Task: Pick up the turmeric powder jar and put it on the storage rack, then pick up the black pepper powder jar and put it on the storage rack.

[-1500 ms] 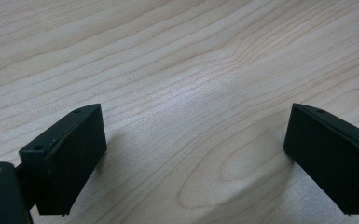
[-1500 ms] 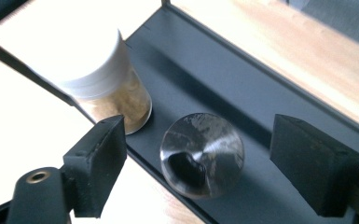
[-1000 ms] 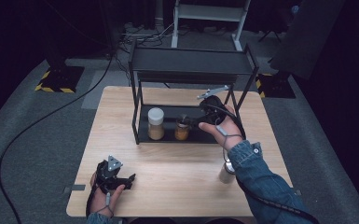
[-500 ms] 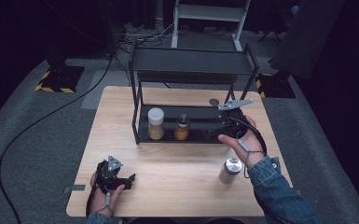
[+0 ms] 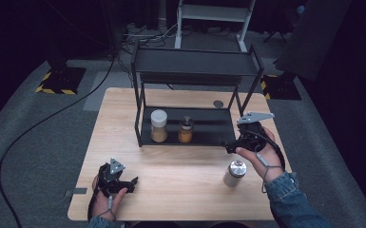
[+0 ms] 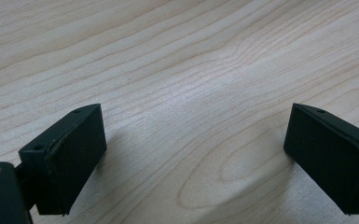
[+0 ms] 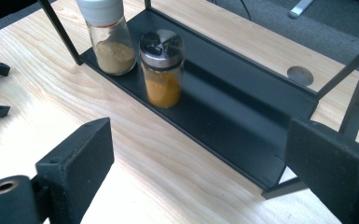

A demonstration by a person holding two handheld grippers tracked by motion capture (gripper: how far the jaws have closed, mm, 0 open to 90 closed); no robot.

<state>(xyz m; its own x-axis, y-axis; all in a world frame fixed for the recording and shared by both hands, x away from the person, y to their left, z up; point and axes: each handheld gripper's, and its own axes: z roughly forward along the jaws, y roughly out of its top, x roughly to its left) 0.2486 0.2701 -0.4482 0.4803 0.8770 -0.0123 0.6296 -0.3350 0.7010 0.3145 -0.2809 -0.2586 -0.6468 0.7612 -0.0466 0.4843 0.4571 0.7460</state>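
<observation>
Orange spice jar (image 5: 186,130) sits shelved on the rack (image 5: 204,126); right tongs (image 5: 231,145), just released and empty, next reach the steel shaker (image 5: 234,173); left tongs (image 5: 132,183) idle, released.

Probably a lab or recording studio. Dark surroundings, grey carpet (image 5: 52,142), floor cables (image 5: 38,126), hazard-striped stand bases (image 5: 59,78). One lit wooden table (image 5: 180,171).

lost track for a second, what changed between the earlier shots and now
The right tongs drew back out of the rack toward its right end, jaws opening and empty, leaving the orange spice jar on the bottom shelf. The left tongs, white-capped jar and metal shaker stayed put.
</observation>
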